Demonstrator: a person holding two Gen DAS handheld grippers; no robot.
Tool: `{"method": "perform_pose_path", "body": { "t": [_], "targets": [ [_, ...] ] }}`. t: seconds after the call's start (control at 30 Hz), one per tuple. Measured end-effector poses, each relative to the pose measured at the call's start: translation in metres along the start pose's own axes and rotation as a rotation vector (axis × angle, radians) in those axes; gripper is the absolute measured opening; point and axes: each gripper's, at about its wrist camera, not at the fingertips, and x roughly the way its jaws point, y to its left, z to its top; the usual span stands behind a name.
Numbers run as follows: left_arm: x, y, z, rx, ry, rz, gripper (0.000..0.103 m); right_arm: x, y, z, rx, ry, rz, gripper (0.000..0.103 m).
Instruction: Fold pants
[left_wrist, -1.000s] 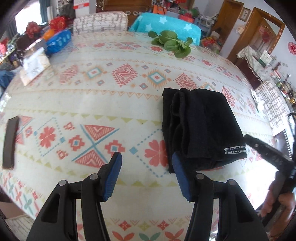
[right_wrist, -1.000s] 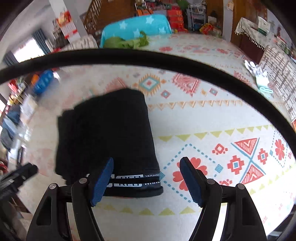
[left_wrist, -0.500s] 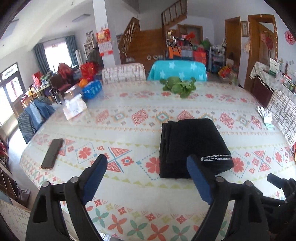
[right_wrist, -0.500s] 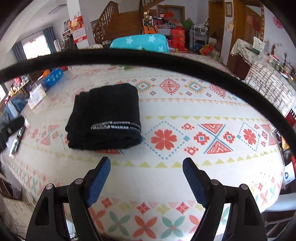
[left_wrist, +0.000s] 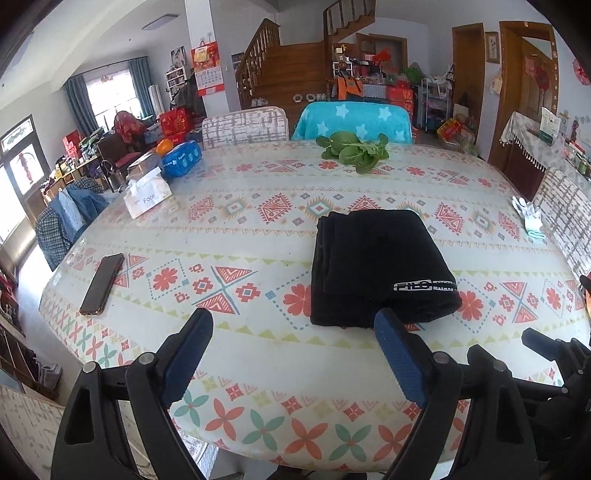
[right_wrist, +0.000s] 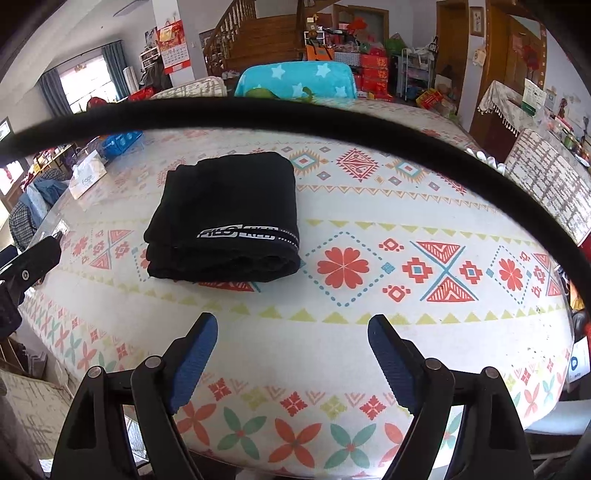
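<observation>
Already folded, the black pants (left_wrist: 380, 266) are seen lying toward the table's (left_wrist: 258, 369) near edge.
Both the left gripper (left_wrist: 291, 354) and right gripper (right_wrist: 291, 354) are held wide apart, empty, short of that edge; the stacked layers could be disturbed by any further nudge.

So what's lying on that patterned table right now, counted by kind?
Folded black pants: 1
Phone: 1
Tissue box: 1
Bunch of leafy greens: 1
Blue package: 1
White gloves: 1 bundle
Total: 6
</observation>
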Motion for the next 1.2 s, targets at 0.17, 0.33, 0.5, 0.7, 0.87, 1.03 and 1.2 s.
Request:
{"method": "perform_pose_path", "body": {
  "t": [0.17, 0.33, 0.5, 0.7, 0.87, 1.03, 1.2],
  "targets": [
    [0.008, 0.001, -0.001, -0.008, 0.028, -0.019, 0.089, 0.004, 0.004, 0.0, -0.017, 0.012, 0.0, 0.088],
    [0.018, -0.002, -0.002, -0.014, 0.062, -0.041, 0.089, 0.009, 0.004, 0.0, -0.016, 0.03, -0.007, 0.088],
    [0.025, -0.002, -0.004, -0.022, 0.088, -0.059, 0.089, 0.012, 0.003, -0.001, -0.009, 0.041, -0.016, 0.088],
    [0.034, 0.001, -0.006, -0.033, 0.122, -0.074, 0.089, 0.019, 0.002, -0.001, 0.003, 0.07, -0.015, 0.088],
    [0.045, 0.006, -0.006, -0.041, 0.144, -0.075, 0.089, 0.024, 0.002, 0.001, 0.017, 0.087, -0.017, 0.088],
    [0.068, 0.012, -0.011, -0.042, 0.193, -0.085, 0.089, 0.037, 0.004, 0.002, 0.041, 0.127, -0.009, 0.088],
    [0.095, 0.017, -0.017, -0.03, 0.245, -0.102, 0.089, 0.05, 0.003, 0.003, 0.062, 0.167, -0.006, 0.088]
  ]
}}
